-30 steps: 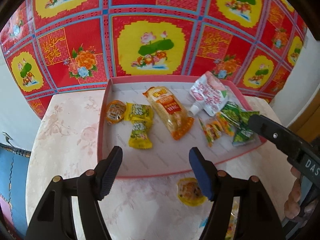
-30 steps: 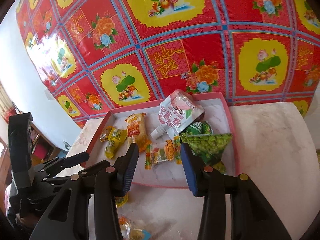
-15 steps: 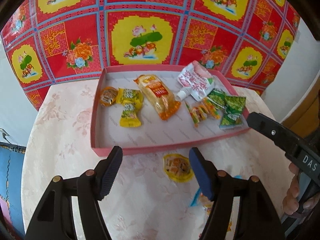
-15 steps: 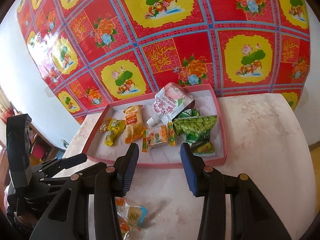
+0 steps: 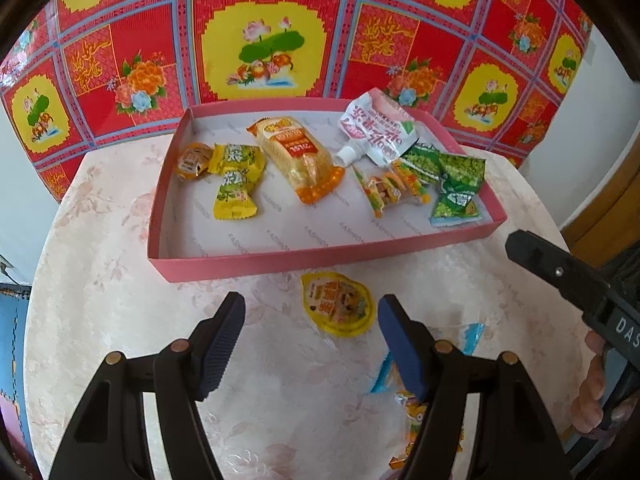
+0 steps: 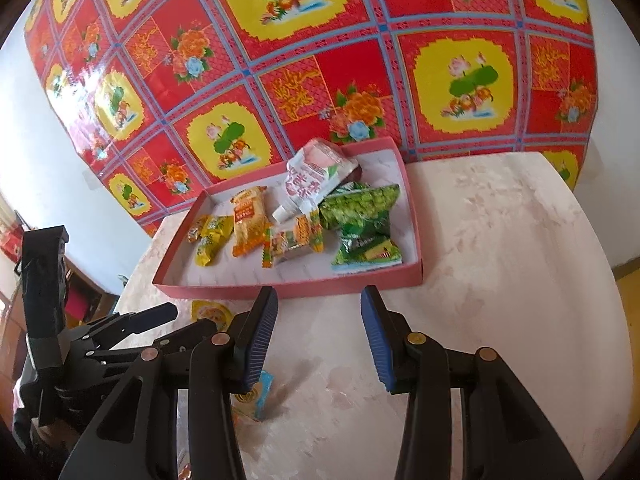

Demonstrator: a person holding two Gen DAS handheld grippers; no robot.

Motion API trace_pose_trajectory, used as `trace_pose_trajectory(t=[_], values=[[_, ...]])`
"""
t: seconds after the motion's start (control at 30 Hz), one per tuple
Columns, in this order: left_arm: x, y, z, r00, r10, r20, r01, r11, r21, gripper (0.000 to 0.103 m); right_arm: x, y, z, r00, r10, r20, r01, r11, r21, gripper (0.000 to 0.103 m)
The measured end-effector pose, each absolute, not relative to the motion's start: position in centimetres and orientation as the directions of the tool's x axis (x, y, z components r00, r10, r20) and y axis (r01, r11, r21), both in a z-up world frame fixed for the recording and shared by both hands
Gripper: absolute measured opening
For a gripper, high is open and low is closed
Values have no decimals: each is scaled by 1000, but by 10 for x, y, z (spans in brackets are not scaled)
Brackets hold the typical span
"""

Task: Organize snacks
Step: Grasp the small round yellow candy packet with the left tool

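A pink tray (image 5: 256, 264) (image 6: 372, 285) on the table holds several snacks: yellow candies (image 5: 234, 178), an orange bread pack (image 5: 298, 156), a white pouch (image 5: 374, 130) and green packs (image 5: 452, 184) (image 6: 360, 216). A yellow jelly cup (image 5: 338, 304) lies on the table just in front of the tray, a little ahead of my open, empty left gripper (image 5: 310, 334). A blue-edged snack packet (image 5: 424, 400) (image 6: 256, 394) lies nearer, partly hidden by the fingers. My right gripper (image 6: 318, 334) is open and empty over the table in front of the tray.
The round table has a pale floral cloth (image 5: 100, 280). A red and yellow flowered sheet (image 5: 264, 40) covers the wall behind. The right gripper's body (image 5: 580, 284) shows at the right of the left wrist view; the left gripper's body (image 6: 100, 344) shows at the left of the right wrist view.
Both grippers have pulled back from the tray toward the table's near side. The jelly cup and the blue-edged packet have come into fuller view. Both stay open.
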State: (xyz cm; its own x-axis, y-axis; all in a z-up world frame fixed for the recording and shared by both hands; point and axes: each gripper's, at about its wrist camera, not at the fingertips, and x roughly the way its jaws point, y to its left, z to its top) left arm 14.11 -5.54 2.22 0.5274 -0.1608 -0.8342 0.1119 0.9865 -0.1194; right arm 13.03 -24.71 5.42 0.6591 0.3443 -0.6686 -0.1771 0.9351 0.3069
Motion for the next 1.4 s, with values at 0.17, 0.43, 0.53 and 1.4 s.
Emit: trace_pose_trajectory(t=[0.17, 0.43, 0.53, 1.4], values=[[144, -58, 16, 514, -167, -841, 107, 986, -131, 68, 130, -250, 52, 653, 352, -670, -175, 932, 318, 45], [150, -64, 9, 505, -165, -847, 107, 986, -128, 55, 130, -252, 49, 646, 361, -673, -172, 927, 333, 45], [151, -68, 8, 509, -165, -845, 126, 985, -116, 47, 131, -253, 48, 643, 363, -675, -170, 926, 336, 45], [123, -40, 21, 559, -147, -816, 76, 989, -126, 24, 115, -236, 55, 630, 376, -680, -211, 925, 316, 45]])
